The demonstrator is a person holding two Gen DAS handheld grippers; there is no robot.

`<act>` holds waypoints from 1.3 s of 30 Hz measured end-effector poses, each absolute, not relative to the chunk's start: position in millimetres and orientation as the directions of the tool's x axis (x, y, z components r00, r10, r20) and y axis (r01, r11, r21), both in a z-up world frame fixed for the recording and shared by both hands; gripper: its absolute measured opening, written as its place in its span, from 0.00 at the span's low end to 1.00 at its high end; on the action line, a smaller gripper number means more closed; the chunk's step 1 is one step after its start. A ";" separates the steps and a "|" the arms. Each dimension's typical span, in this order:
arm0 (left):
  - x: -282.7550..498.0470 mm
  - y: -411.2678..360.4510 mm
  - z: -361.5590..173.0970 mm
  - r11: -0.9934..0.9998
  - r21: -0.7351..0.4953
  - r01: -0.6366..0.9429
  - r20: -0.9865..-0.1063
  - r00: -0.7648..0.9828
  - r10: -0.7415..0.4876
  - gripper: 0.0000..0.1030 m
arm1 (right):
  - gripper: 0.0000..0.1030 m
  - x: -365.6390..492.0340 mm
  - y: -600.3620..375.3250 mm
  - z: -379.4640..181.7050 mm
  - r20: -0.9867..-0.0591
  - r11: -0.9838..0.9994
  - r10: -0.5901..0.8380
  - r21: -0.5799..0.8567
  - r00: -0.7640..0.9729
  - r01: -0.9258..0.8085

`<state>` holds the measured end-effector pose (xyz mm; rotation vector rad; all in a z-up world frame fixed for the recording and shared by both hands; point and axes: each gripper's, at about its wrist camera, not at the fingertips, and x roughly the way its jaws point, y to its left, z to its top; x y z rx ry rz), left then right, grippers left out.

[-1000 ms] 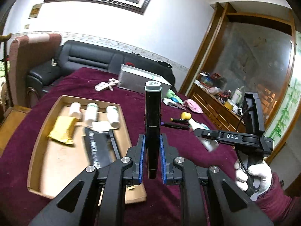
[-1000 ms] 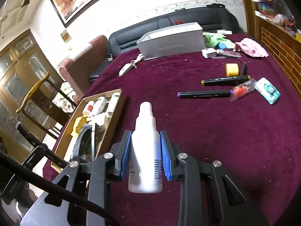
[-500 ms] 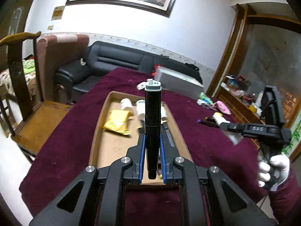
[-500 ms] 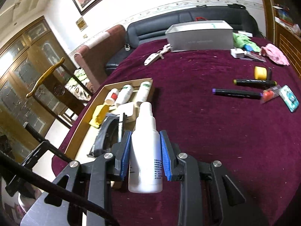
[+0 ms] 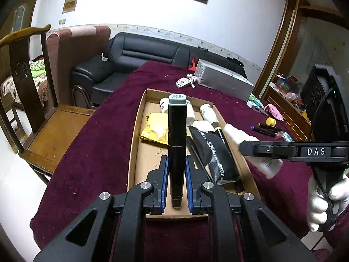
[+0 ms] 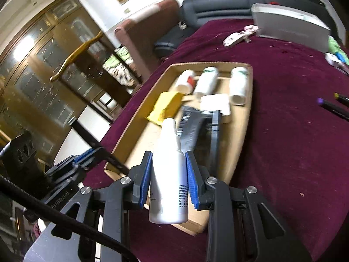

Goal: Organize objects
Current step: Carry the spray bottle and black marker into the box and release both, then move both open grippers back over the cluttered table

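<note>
Left gripper (image 5: 176, 183) clamping a black marker (image 5: 177, 144) w/ grey cap, blue pads pressing both sides of barrel, marker pointing fwd along the fingers. Hovering above near end of cardboard tray (image 5: 135, 144) on maroon tablecloth (image 5: 93, 148).

Right gripper (image 6: 168, 179) squeezing a white spray bottle (image 6: 169, 174), nozzle end pointing fwd, base end sticking out toward camera. Hanging over near right corner of tray, as seen from right wrist. Seen also from left wrist: same bottle poking out past the other gripper's arm at tray's right edge, white-gloved hand (image 5: 325, 203) gripping the handle.

Lying inside tray: three white bottles (image 6: 206, 80) side by side at far end, yellow packet (image 5: 156, 131) just below them on left, small white box (image 6: 216, 104) near middle, black pouch (image 5: 214, 152) running lengthwise along right side, thin black stick-like item right beside pouch; can't tell what exactly. Left half of tray floor showing bare cardboard.

Sitting on cloth outside tray: grey box (image 5: 222, 80) at far end, keys w/ remote (image 5: 185, 81) just beside it, two more markers (image 5: 265, 128) and a yellow roll (image 5: 271, 121) well apart on right. Wooden chair (image 5: 32, 100) and black sofa (image 5: 135, 54) standing beyond table edge. Right-wrist view blurring somewhat.
</note>
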<state>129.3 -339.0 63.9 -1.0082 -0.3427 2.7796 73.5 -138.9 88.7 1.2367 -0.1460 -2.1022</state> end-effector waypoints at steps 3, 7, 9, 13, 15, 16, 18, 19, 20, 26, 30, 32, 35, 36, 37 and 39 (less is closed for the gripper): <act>121.3 -344.7 59.2 -0.956 -0.285 -0.064 -0.621 -0.747 0.236 0.12 | 0.27 67.1 -164.0 85.1 -0.749 -0.750 -0.600 0.406 -0.281 0.522; 110.0 -346.9 56.1 -0.951 -0.302 -0.065 -0.627 -0.738 0.249 0.12 | 0.27 59.1 -187.2 77.5 -0.772 -0.747 -0.588 0.404 -0.241 0.528; 105.6 -347.1 54.8 -0.952 -0.299 -0.067 -0.631 -0.735 0.250 0.12 | 0.27 57.2 -197.7 73.8 -0.783 -0.748 -0.579 0.399 -0.227 0.531; 95.8 -348.3 51.3 -0.956 -0.286 -0.061 -0.642 -0.728 0.239 0.12 | 0.27 51.6 -213.8 64.8 -0.803 -0.760 -0.549 0.363 -0.234 0.539; 92.6 -349.6 48.7 -0.955 -0.292 -0.060 -0.646 -0.724 0.243 0.12 | 0.27 47.3 -216.1 59.4 -0.809 -0.768 -0.539 0.358 -0.235 0.531; 91.3 -349.6 47.2 -0.954 -0.294 -0.061 -0.647 -0.722 0.245 0.12 | 0.27 45.6 -215.7 56.2 -0.812 -0.772 -0.536 0.361 -0.231 0.523; 89.8 -348.9 44.8 -0.952 -0.299 -0.063 -0.649 -0.718 0.251 0.12 | 0.27 43.1 -215.0 50.7 -0.819 -0.782 -0.525 0.357 -0.232 0.511; 88.9 -349.2 44.1 -0.951 -0.303 -0.063 -0.648 -0.717 0.255 0.12 | 0.27 41.0 -214.3 47.5 -0.822 -0.787 -0.520 0.356 -0.232 0.504; 88.6 -349.3 43.9 -0.950 -0.307 -0.063 -0.648 -0.717 0.257 0.12 | 0.27 38.9 -213.4 45.1 -0.824 -0.790 -0.518 0.358 -0.230 0.497; 95.0 -355.4 51.3 -0.939 -0.340 -0.049 -0.615 -0.744 0.261 0.16 | 0.27 35.0 -209.2 39.5 -0.826 -0.801 -0.509 0.350 -0.244 0.486; 100.4 -360.3 57.1 -0.933 -0.360 -0.025 -0.593 -0.765 0.249 0.46 | 0.27 37.7 -209.2 39.0 -0.823 -0.802 -0.510 0.351 -0.250 0.483; 104.8 -363.1 60.3 -0.927 -0.373 -0.019 -0.579 -0.777 0.249 0.58 | 0.28 38.0 -207.2 38.5 -0.816 -0.800 -0.522 0.367 -0.249 0.474; 104.2 -365.6 60.8 -0.923 -0.386 -0.008 -0.578 -0.777 0.248 0.63 | 0.32 37.3 -204.1 41.9 -0.800 -0.791 -0.546 0.395 -0.247 0.467; 104.1 -366.2 60.4 -0.921 -0.389 -0.004 -0.579 -0.777 0.247 0.63 | 0.34 37.6 -202.2 43.0 -0.796 -0.789 -0.552 0.402 -0.248 0.464; 104.1 -366.7 60.3 -0.920 -0.391 0.002 -0.582 -0.775 0.245 0.63 | 0.34 38.0 -198.8 44.9 -0.790 -0.786 -0.560 0.413 -0.247 0.460; 103.7 -365.7 61.1 -0.921 -0.391 0.009 -0.587 -0.773 0.241 0.63 | 0.34 38.2 -195.0 48.9 -0.779 -0.782 -0.573 0.425 -0.256 0.457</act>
